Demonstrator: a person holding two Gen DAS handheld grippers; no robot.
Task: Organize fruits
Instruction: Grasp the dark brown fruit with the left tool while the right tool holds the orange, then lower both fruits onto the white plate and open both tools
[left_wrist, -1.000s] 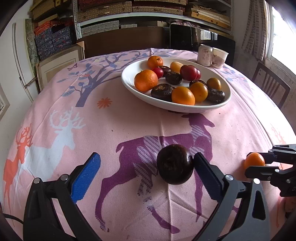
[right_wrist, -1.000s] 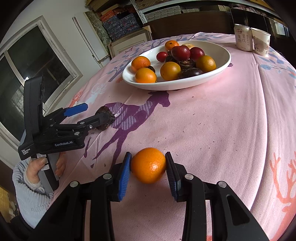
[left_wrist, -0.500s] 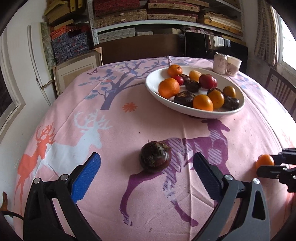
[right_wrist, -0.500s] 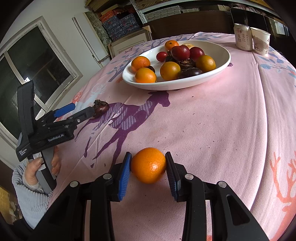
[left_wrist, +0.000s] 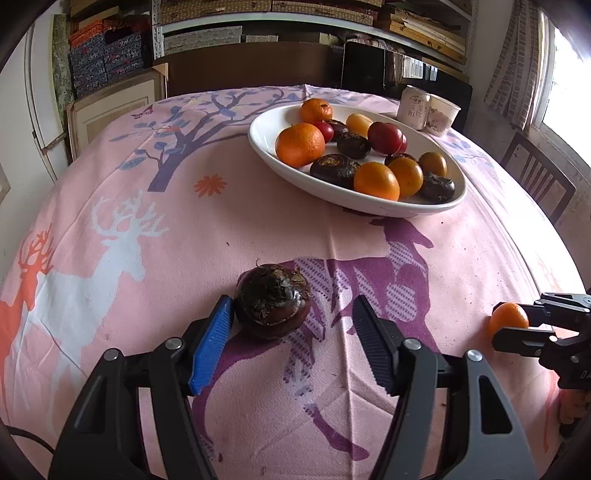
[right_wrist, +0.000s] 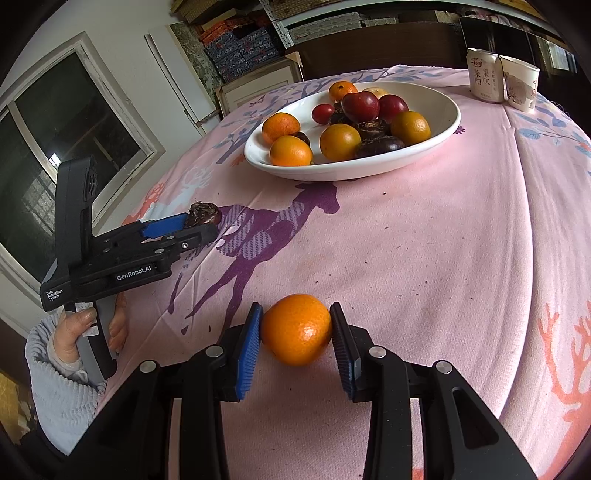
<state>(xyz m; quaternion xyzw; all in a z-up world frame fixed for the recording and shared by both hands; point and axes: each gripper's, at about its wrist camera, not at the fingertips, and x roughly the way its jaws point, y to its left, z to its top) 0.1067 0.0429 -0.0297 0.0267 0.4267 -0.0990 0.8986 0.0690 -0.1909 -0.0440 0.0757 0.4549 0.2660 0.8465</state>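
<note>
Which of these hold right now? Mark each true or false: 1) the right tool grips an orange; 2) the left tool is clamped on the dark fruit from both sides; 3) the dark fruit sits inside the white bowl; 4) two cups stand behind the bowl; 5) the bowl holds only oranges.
1) True: the right tool is shut on the orange.
2) False: the left tool is closing; only its blue pad meets the dark fruit, the other stands apart.
3) False: it lies on the tablecloth, outside the white bowl.
4) True: two cups stand there.
5) False: red and dark fruits lie in it too.
</note>
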